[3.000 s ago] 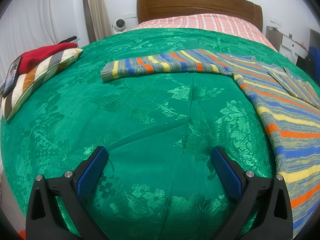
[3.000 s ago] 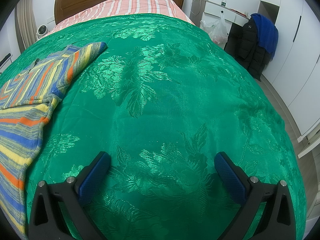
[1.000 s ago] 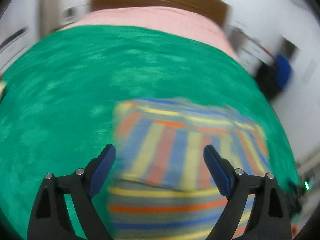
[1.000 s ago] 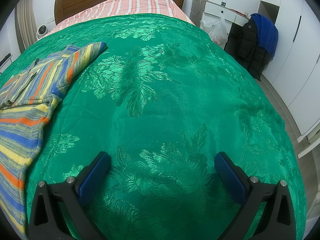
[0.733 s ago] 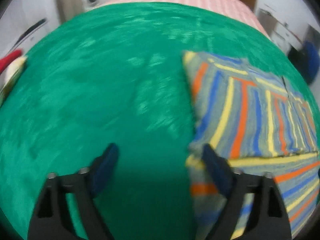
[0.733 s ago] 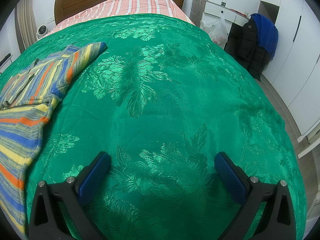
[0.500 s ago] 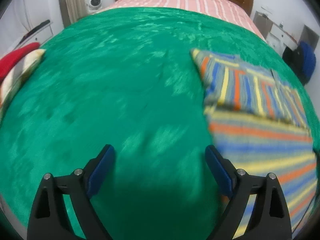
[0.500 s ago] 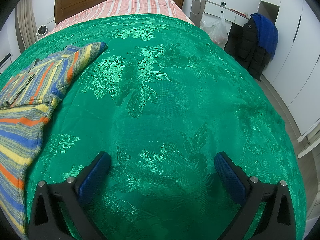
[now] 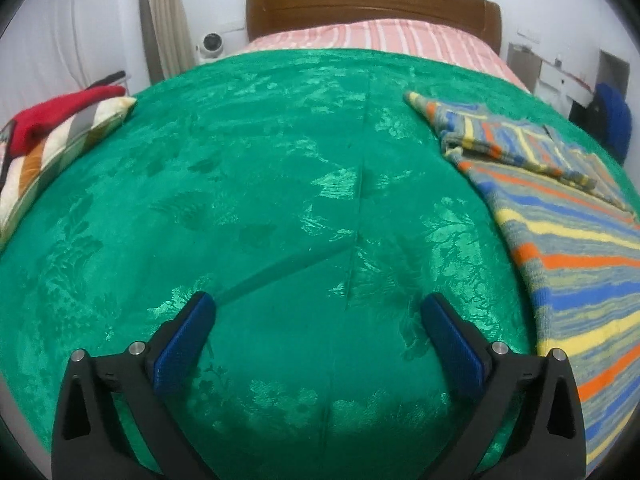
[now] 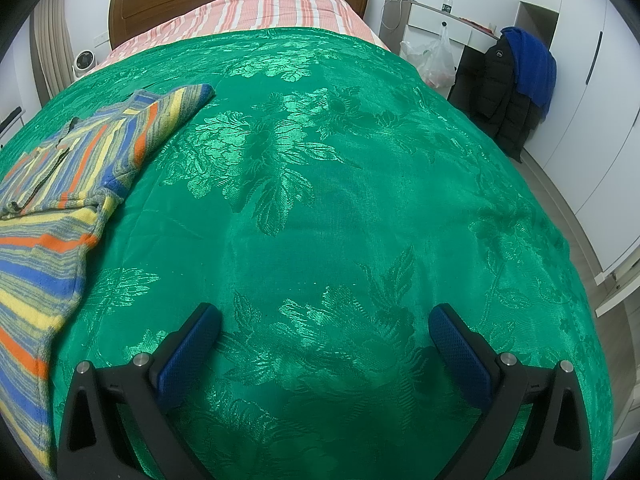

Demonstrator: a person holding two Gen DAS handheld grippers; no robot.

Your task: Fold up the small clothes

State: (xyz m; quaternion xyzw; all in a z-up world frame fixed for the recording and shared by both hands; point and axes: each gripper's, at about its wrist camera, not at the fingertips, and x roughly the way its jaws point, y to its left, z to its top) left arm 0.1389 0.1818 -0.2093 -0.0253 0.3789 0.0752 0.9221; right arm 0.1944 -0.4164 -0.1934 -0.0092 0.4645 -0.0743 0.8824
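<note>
A striped sweater in blue, yellow, orange and grey (image 9: 572, 248) lies flat on the green bedspread (image 9: 280, 184), at the right in the left wrist view. Its left sleeve (image 9: 496, 136) is folded in across the chest. In the right wrist view the sweater (image 10: 48, 216) lies at the left, with its other sleeve (image 10: 160, 120) stretched out toward the headboard. My left gripper (image 9: 318, 320) is open and empty over bare bedspread left of the sweater. My right gripper (image 10: 324, 332) is open and empty over bare bedspread right of it.
A striped cushion with a red garment on it (image 9: 56, 132) lies at the bed's left edge. A wooden headboard (image 9: 372, 4) and a pink striped sheet (image 10: 260, 12) are at the far end. A dark coat and a blue garment (image 10: 520, 80) hang right of the bed.
The sweater's left sleeve, stretched out to the left 3 s ago, now lies folded across the chest. My left gripper swung over the sweater and came back left. The right gripper stayed still.
</note>
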